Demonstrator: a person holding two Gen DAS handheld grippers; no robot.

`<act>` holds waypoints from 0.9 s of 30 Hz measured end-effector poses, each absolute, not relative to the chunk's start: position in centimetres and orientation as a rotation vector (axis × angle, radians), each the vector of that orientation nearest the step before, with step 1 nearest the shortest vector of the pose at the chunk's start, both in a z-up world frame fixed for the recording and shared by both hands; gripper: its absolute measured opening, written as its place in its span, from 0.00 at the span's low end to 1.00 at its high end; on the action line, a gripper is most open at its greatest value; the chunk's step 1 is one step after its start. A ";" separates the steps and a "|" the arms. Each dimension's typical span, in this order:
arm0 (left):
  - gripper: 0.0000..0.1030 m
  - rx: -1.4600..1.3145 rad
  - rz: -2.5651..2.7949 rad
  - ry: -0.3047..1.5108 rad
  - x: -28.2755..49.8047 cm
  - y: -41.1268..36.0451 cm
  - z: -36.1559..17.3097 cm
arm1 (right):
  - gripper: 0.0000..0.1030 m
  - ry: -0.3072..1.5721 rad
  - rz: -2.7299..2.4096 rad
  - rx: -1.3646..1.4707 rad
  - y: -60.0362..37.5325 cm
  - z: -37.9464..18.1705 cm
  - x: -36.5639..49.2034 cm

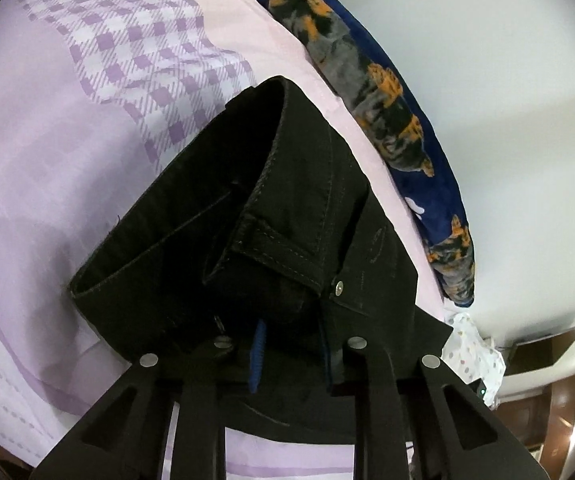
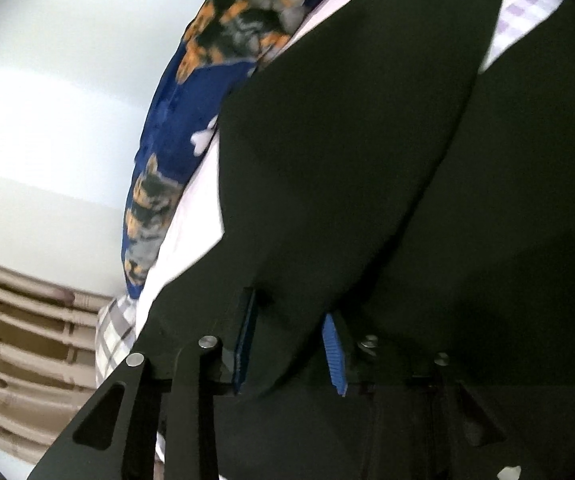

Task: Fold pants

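1. Where the black pants [image 1: 271, 216] lie folded over on themselves, the waistband end faces the left wrist camera; a belt loop, grey topstitching and a metal rivet [image 1: 339, 288] show near the lower edge of the bundle.
2. Left gripper [image 1: 293, 350]: the jaws stand narrow, clamped on the thick waistband layers of the pants. One blue ribbed pad [image 1: 258, 354] shows at the cloth; the opposite pad is mostly hidden behind the fabric.
3. Right gripper [image 2: 291, 348]: the jaws stand narrow, with a fold of the pants [image 2: 347, 160] pinched between the two blue pads [image 2: 335, 356]. The dark cloth fills most of the right wrist view and covers the right-hand finger linkage.
4. Support surface: the pants rest on a bed covered by a lilac sheet [image 1: 39, 168] with a purple-and-white checked panel [image 1: 143, 60]. A pale pink strip of bedding [image 1: 307, 64] runs along the far side of the pants.
5. Adjacent item: a navy blanket [image 1: 371, 92] with orange, grey and black patches lies along the far edge of the bed, just beyond the pink strip. It appears again in the right wrist view [image 2: 175, 152], beside the pants.
6. Room: a plain white wall [image 1: 507, 120] rises behind the blanket. A dotted white cloth [image 1: 473, 348] sits at the bed's corner, with brown wooden furniture [image 1: 559, 400] past it. In the right wrist view, a beige slatted structure [image 2: 19, 320] and a checked fabric [image 2: 115, 332] occupy the lower left.
7. Obstructions: motion blur softens the right wrist view.
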State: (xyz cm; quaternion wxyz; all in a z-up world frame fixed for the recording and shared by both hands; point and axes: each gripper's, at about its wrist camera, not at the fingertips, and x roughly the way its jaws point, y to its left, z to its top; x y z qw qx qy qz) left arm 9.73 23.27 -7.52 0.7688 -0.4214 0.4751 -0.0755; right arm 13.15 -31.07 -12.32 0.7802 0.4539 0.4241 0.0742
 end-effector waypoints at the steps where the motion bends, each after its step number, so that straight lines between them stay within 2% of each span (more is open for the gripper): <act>1: 0.21 -0.900 -0.161 1.034 9.8 23.2 -7.4 | 0.23 0.911 0.152 0.983 -31.6 -12.5 13.2; 2: 0.20 -0.885 -0.159 1.039 10.0 23.1 -7.3 | 0.22 0.904 0.144 0.990 -32.2 -12.7 13.3; 4: 0.20 -0.866 -0.155 1.056 10.1 23.1 -7.2 | 0.11 0.900 0.130 0.997 -33.0 -12.8 13.4; 7: 0.19 -0.837 -0.161 1.072 10.4 23.0 -7.0 | 0.06 0.889 0.113 0.922 -32.9 -11.5 12.9; 16: 0.18 -0.677 -0.234 1.131 11.2 22.8 -5.8 | 0.05 0.856 0.080 0.739 -31.5 -6.2 8.5; 27: 0.18 -0.446 -0.297 1.220 10.2 23.0 -5.1 | 0.05 0.963 0.045 0.739 -29.9 -8.6 3.0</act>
